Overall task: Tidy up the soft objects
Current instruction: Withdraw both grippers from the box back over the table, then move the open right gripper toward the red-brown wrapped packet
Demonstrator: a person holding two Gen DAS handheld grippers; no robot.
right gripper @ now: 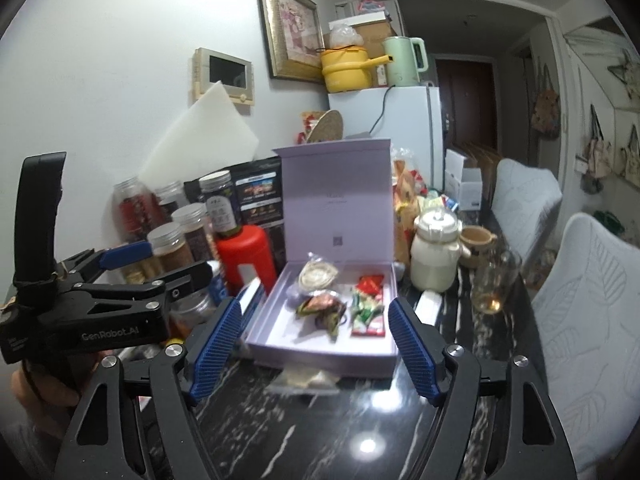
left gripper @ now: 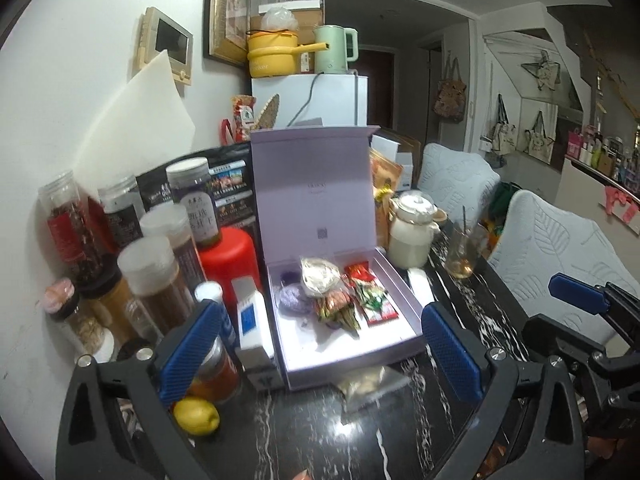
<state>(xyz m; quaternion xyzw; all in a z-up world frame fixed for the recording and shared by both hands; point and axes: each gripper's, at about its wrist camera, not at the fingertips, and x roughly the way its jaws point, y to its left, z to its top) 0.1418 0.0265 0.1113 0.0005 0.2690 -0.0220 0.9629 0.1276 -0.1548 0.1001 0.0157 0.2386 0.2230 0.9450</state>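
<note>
An open lilac box (left gripper: 396, 344) (right gripper: 376, 356) stands on the black marble table with its lid up. Inside lie a clear bag of pale stuff (left gripper: 320, 276) (right gripper: 318, 274), a purple soft lump (left gripper: 294, 300), a brown-green packet (left gripper: 338, 310) (right gripper: 322, 310) and red-green packets (left gripper: 370, 292) (right gripper: 368, 308). A clear pouch (left gripper: 370, 386) (right gripper: 306, 380) lies on the table just in front of the box. My left gripper (left gripper: 320, 354) is open and empty, above that pouch. My right gripper (right gripper: 312, 350) is open and empty, facing the box.
Jars (left gripper: 156, 276) and a red canister (left gripper: 230, 264) crowd the left. A lemon (left gripper: 196, 416) lies front left. A white pot (left gripper: 412, 232) and a glass (left gripper: 466, 248) stand right of the box. White chairs (left gripper: 556, 248) flank the table's right edge.
</note>
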